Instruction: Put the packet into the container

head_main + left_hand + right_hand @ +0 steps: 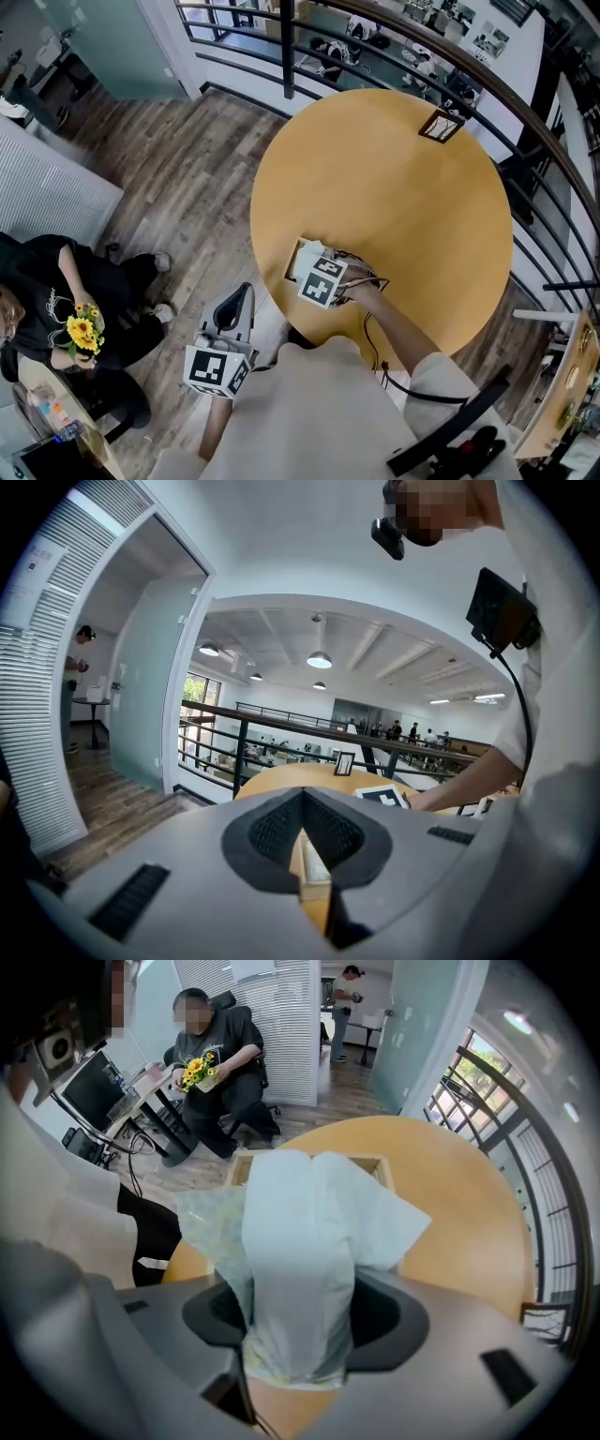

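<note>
Right gripper (305, 1314): the jaws are set wide but clamped on the packet (300, 1232), which is pinched at its near end.
Packet position: it is held just over the container (380, 1161) on the round table (403, 187); contact with the inside cannot be told.
Left gripper (302, 836): the jaws are closed together with nothing held, off the table.
Progress: pick-up is judged done; lowering and release are left.

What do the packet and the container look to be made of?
The packet looks like thin, soft plastic film or paper, pale blue-white and matte; it creases and flares where pinched. The container seems light bare wood or board, judging by its pale tan, straight-edged rim.
</note>
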A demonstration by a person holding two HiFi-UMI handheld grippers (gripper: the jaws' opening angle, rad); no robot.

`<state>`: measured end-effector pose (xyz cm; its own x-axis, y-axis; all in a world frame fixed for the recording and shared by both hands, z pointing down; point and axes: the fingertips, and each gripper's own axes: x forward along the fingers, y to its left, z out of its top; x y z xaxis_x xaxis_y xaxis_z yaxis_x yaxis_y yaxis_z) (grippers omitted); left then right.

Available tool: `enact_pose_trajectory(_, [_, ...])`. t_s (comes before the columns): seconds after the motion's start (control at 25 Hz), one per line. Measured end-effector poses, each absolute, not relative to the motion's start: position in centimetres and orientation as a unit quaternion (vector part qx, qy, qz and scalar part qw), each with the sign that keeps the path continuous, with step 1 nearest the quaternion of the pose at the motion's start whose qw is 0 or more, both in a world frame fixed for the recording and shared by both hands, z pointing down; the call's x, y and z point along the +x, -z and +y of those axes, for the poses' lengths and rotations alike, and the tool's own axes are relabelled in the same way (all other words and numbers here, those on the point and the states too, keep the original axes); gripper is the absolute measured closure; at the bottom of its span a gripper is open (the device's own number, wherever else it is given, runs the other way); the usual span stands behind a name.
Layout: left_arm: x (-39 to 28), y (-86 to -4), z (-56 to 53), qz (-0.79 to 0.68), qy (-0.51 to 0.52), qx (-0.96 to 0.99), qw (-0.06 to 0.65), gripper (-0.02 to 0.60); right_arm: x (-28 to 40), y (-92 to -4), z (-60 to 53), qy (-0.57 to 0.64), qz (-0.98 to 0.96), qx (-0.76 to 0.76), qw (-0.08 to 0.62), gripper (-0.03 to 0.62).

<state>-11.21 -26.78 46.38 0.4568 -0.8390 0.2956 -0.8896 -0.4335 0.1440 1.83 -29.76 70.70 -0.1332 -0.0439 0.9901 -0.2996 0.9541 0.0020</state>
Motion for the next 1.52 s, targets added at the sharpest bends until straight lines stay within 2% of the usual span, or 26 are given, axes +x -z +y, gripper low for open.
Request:
enact_pose_trajectory(0.32, [-11.2,-46.2,-26.7,-0.507,-0.087,0.846,0.143,0.575,1.5,-69.2,-30.0,-0.108,-0.755,0.103,0.639,0.302])
enact_pose_trajectory(0.64, [-11.1,-46.3,-26.6,-0.505,-0.085,0.848,0.14,0.577,1.9,-68.3,-30.2,-0.073,-0.758,0.116,0.638,0.301])
enact_pose_trajectory(1.0, [-10.6,-46.3,-26.9,-0.492,-0.085,0.856,0.138,0.577,2.1,-60.7,-30.5,-0.041,-0.812,0.192,0.55,0.306])
enact_pose_trajectory(1.12, [-9.7,-46.0,-26.9,-0.482,-0.085,0.862,0.133,0.577,1.7,-59.8,-30.9,-0.033,-0.825,0.247,0.506,0.388])
enact_pose_trajectory(1.28, [-9.7,-46.0,-26.9,-0.478,-0.087,0.864,0.13,0.577,2.0,-60.1,-31.4,-0.004,-0.816,0.331,0.474,0.567])
enact_pose_trajectory(1.32, [-9.8,-46.0,-27.0,-0.479,-0.087,0.864,0.129,0.577,2.2,-60.4,-31.4,-0.001,-0.813,0.342,0.471,0.588])
enact_pose_trajectory(1.52, [-10.1,-45.9,-27.7,-0.477,-0.088,0.866,0.122,0.576,2.2,-60.6,-31.6,-0.027,-0.821,0.369,0.435,0.588])
